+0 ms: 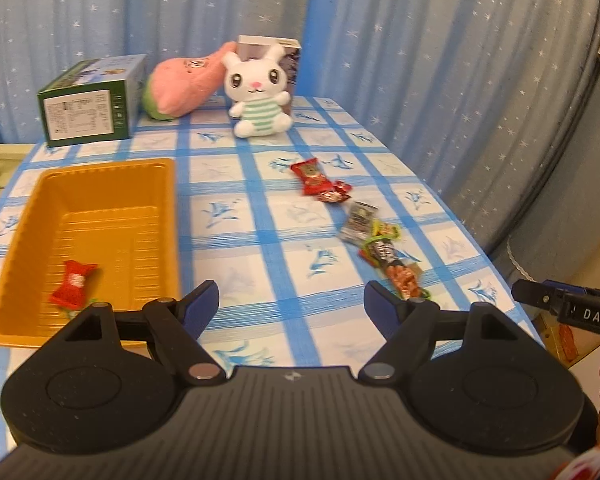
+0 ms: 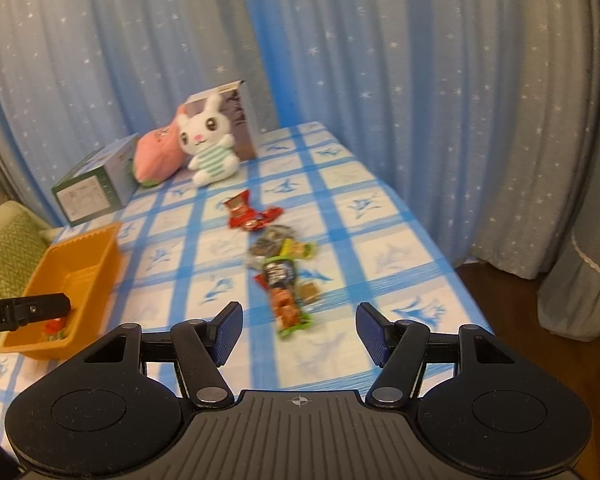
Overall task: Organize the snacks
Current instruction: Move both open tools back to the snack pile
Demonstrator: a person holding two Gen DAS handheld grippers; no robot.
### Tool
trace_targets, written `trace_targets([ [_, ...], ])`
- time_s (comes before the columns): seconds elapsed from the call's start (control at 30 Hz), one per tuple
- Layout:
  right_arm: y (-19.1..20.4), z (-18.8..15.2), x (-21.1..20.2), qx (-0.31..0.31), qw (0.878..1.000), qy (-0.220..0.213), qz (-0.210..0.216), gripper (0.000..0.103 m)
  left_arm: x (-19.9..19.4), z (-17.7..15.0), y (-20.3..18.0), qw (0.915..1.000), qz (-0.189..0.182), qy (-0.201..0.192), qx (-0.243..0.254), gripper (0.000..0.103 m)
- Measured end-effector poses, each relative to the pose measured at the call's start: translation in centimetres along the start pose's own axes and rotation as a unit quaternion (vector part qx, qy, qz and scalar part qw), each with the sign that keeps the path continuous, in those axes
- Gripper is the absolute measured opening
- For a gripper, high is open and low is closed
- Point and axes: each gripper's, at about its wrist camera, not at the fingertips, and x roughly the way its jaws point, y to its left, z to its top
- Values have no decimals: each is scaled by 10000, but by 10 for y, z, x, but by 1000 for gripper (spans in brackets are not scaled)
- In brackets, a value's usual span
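While both my left gripper [image 1: 291, 304] and right gripper [image 2: 299, 330] gape empty, loose snacks [image 2: 278, 256] line the desk [image 1: 236, 216] beside the orange tray [image 1: 32, 216]

One snack [image 1: 73, 289] lies in the tray [image 1: 168, 216], other snacks [image 1: 374, 236] to its right.

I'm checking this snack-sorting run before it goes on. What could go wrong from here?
1. The loose wrapped snacks lie overlapping in a row, so the open right gripper may pinch two at once or only crinkly wrapper.
2. The shallow orange plastic tray looks light; a bump from the open left gripper could slide it.
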Motion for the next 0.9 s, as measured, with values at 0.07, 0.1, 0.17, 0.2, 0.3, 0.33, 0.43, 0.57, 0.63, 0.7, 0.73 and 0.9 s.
trace_targets([
  [0.07, -7, 2, 1, -10, 10000, 4, -17, 63, 8, 1, -9, 10000, 20, 25, -5, 77],
  [0.1, -11, 3, 3, -21, 10000, 14, -19, 63, 11, 1, -13, 10000, -4, 40, -7, 77],
  [0.17, -17, 5, 7, -62, 10000, 65, -22, 63, 20, 1, -22, 9999, -59, 82, -15, 77],
  [0.2, -20, 6, 9, -86, 9999, 93, -18, 63, 24, 2, -27, 9999, -81, 98, -10, 77],
  [0.3, -29, 7, 17, -144, 9998, 165, 9, 63, 37, 2, -40, 9998, -136, 154, 12, 77],
  [0.33, -31, 7, 20, -157, 9997, 184, 13, 63, 42, 2, -44, 9997, -141, 176, 23, 77],
  [0.43, -41, 9, 31, -177, 9995, 261, 42, 63, 59, 2, -57, 9995, -182, 246, 55, 77],
  [0.57, -52, 12, 47, -186, 9992, 338, 74, 63, 83, 0, -72, 9989, -227, 381, 164, 76],
  [0.63, -58, 13, 55, -171, 9991, 382, 66, 63, 96, -1, -81, 9983, -293, 450, 229, 74],
  [0.7, -63, 14, 62, -171, 9990, 420, 58, 63, 110, -2, -88, 9976, -356, 518, 272, 69],
  [0.73, -65, 15, 66, -172, 9989, 440, 52, 63, 117, -2, -92, 9973, -387, 555, 277, 68],
  [0.9, -75, 14, 83, -170, 9984, 537, 38, 63, 148, -4, -105, 9969, -329, 619, 352, 55],
])
